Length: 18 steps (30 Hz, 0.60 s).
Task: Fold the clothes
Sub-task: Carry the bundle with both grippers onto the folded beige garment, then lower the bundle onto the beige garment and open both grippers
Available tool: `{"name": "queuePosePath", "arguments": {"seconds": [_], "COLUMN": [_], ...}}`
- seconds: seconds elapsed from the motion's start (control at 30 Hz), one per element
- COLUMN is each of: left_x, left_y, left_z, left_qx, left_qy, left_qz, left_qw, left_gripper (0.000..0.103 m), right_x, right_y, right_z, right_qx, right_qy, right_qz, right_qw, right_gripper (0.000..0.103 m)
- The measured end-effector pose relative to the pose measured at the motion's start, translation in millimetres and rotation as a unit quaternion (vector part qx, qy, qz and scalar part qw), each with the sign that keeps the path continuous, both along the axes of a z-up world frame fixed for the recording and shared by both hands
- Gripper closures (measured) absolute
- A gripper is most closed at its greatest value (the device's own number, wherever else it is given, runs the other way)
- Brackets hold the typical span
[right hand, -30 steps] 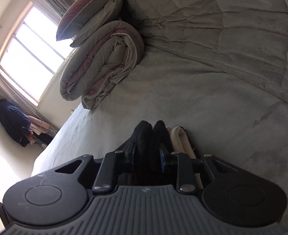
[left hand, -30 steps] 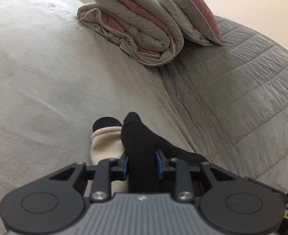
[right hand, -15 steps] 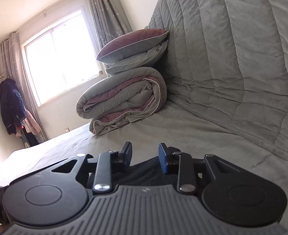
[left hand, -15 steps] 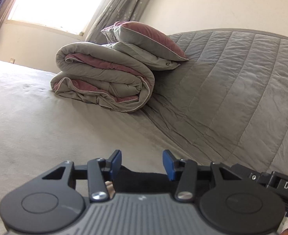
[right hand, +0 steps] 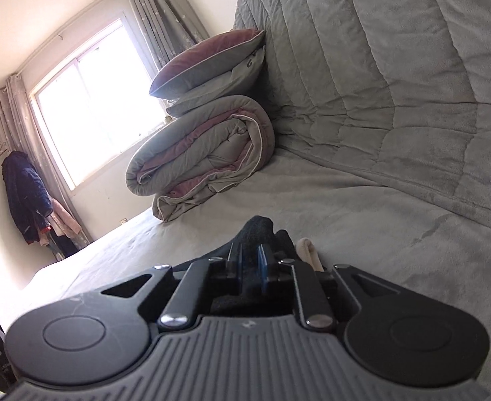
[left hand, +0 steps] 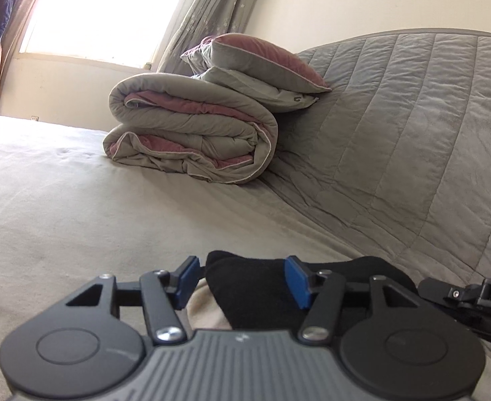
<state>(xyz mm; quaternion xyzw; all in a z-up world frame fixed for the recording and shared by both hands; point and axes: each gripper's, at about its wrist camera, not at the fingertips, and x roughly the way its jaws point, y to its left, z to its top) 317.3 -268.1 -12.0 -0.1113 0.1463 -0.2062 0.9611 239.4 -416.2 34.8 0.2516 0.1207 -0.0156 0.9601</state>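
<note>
- I see the grey bed (left hand: pixel 78 207) filling both views, its quilted headboard (left hand: pixel 412 140) rising at the right.
- A rolled duvet (left hand: pixel 192 137) lies against the headboard with two pillows (left hand: pixel 262 67) stacked on top.
- My left gripper (left hand: pixel 242 282) is opening; the black sock (left hand: pixel 249 290) sits between its blue pads, which stand clear of it, with a cream sock (left hand: pixel 205 310) underneath.
- My right gripper (right hand: pixel 250 260) is closing, its pads pinching the black sock (right hand: pixel 255 230) low over the bed, the cream sock (right hand: pixel 309 250) just beside.
</note>
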Motion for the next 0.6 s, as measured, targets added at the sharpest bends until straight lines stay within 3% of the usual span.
{"name": "queuePosePath", "arguments": {"seconds": [0.07,0.2,0.3,0.33,0.37,0.47,0.5,0.53,0.6], "left_x": [-14.8,-31.2,-34.9,-35.1,-35.0,-34.6,-35.3,-36.5,-38.9], "left_y": [2.0,1.9,0.3,0.6,2.2,10.3,12.5,15.0,20.0], "left_z": [6.3,2.1,-19.7,-25.6,-29.4,-27.3,-25.8,-23.6,-19.2], "left_qx": [0.0,0.003,-0.004,-0.007,-0.016,-0.051,-0.057,-0.062,-0.073], "left_qy": [-0.021,-0.013,0.026,0.034,0.042,0.063,0.073,0.085,0.109], "left_qz": [-0.001,-0.009,-0.014,-0.013,-0.01,0.001,0.005,0.011,0.024], "left_qw": [0.9998,0.9999,0.9996,0.9993,0.9989,0.9968,0.9957,0.9944,0.9911], "left_gripper": [0.046,0.046,0.047,0.046,0.045,0.044,0.044,0.044,0.041], "right_x": [-5.5,-4.5,9.4,14.7,20.0,20.3,18.0,15.3,11.5], "right_y": [4.4,19.5,26.9,24.6,22.3,6.1,2.3,-0.4,-4.4], "right_z": [10.1,17.6,7.4,0.4,-6.7,-15.1,-12.8,-10.1,-5.5], "right_qx": [-0.011,-0.046,-0.08,-0.082,-0.083,-0.027,-0.01,0.005,0.023], "right_qy": [-0.015,-0.017,0.043,0.066,0.088,0.079,0.071,0.064,0.058], "right_qz": [0.017,0.07,0.074,0.062,0.05,0.055,0.059,0.06,0.058], "right_qw": [1.0,0.996,0.993,0.993,0.991,0.995,0.996,0.996,0.996], "right_gripper": [0.086,0.085,0.086,0.089,0.1,0.101,0.099,0.089,0.087]}}
